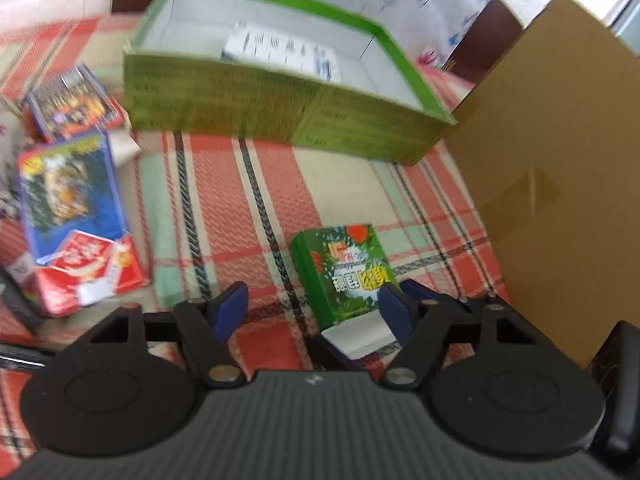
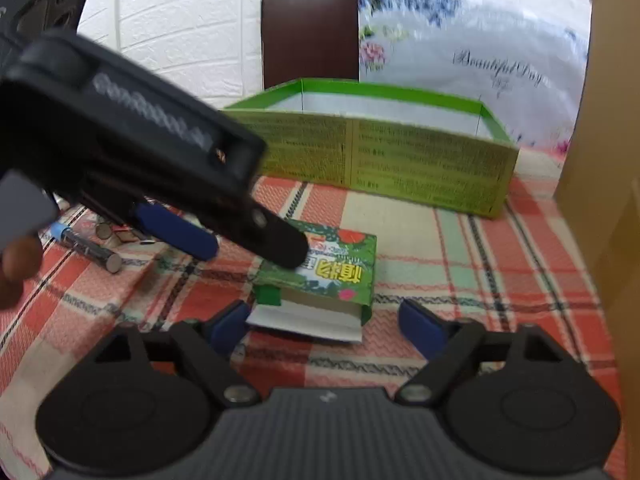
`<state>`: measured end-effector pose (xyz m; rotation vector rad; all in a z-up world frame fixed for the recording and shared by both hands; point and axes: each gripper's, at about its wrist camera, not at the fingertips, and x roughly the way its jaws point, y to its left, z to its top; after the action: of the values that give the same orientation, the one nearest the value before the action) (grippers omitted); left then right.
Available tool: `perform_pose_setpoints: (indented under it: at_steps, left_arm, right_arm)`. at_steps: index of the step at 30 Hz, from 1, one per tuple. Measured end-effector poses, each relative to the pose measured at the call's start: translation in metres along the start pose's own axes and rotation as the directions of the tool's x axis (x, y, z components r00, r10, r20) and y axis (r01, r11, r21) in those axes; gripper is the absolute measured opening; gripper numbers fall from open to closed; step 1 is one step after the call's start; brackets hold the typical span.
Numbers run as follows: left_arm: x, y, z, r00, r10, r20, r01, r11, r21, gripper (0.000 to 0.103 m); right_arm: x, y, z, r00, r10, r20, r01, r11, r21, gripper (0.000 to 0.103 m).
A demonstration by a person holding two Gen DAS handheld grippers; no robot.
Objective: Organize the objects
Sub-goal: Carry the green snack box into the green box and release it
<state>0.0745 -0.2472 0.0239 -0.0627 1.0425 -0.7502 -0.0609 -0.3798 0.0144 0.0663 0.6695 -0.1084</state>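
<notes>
Centrally, small green box [image 2: 320, 272] on plaid cloth [image 2: 440, 248], near side of green tray [image 2: 384, 156]; left gripper [image 2: 256, 246] over it, right gripper [image 2: 324, 320] before it, both parted, neither gripping. Brown cardboard [image 1: 560, 160] right of tray; card packs [image 1: 76, 184] left. Bare cloth between box and tray.

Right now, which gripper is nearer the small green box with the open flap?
Left. The left gripper is at the small green box, one finger tip over its top face. The right gripper sits just short of its open flap end, fingers apart.
</notes>
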Motion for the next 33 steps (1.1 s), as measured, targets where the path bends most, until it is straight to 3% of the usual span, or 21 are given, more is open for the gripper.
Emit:
perform_pose_setpoints:
  at_steps: [1, 2, 3, 5, 13, 18, 25, 33]
  left_arm:
    - [0.003, -0.001, 0.0, 1.0, 0.007, 0.007, -0.007, 1.0, 0.006, 0.058]
    - [0.005, -0.003, -0.001, 1.0, 0.012, 0.018, -0.012, 1.0, 0.021, 0.051]
    - [0.007, -0.004, -0.001, 1.0, 0.012, 0.02, -0.013, 1.0, 0.028, 0.048]
    - [0.008, -0.001, 0.0, 1.0, -0.03, 0.004, 0.03, 0.999, 0.014, 0.029]
    - [-0.02, -0.007, -0.016, 0.997, -0.025, 0.067, 0.022, 0.999, 0.047, 0.029]
    - [-0.038, -0.007, -0.004, 0.992, -0.012, 0.125, 0.005, 0.998, 0.06, 0.029]
    - [-0.054, -0.008, 0.047, 0.975, -0.002, 0.221, -0.02, 0.995, 0.098, 0.029]
    - [-0.044, 0.005, 0.109, 0.958, 0.07, 0.279, -0.093, 0.993, 0.071, 0.029]
  right_arm:
    - [0.001, -0.003, 0.001, 1.0, 0.01, 0.008, -0.01, 1.0, 0.013, 0.068]
    - [0.003, -0.004, 0.002, 1.0, 0.012, 0.014, -0.013, 1.0, 0.015, 0.065]
    - [0.004, -0.005, 0.002, 1.0, 0.016, 0.021, -0.017, 1.0, 0.014, 0.064]
    - [0.005, -0.005, 0.001, 0.999, 0.024, 0.031, -0.025, 1.0, 0.015, 0.062]
    - [-0.018, 0.014, -0.008, 0.993, 0.009, 0.119, -0.005, 0.999, -0.038, 0.062]
    - [-0.027, 0.025, 0.003, 0.983, 0.009, 0.184, 0.005, 0.997, -0.076, 0.062]
    - [-0.019, 0.021, 0.054, 0.961, 0.005, 0.276, 0.028, 0.993, -0.115, 0.062]
    - [0.031, 0.006, 0.116, 0.95, 0.015, 0.312, 0.016, 0.995, -0.095, 0.062]
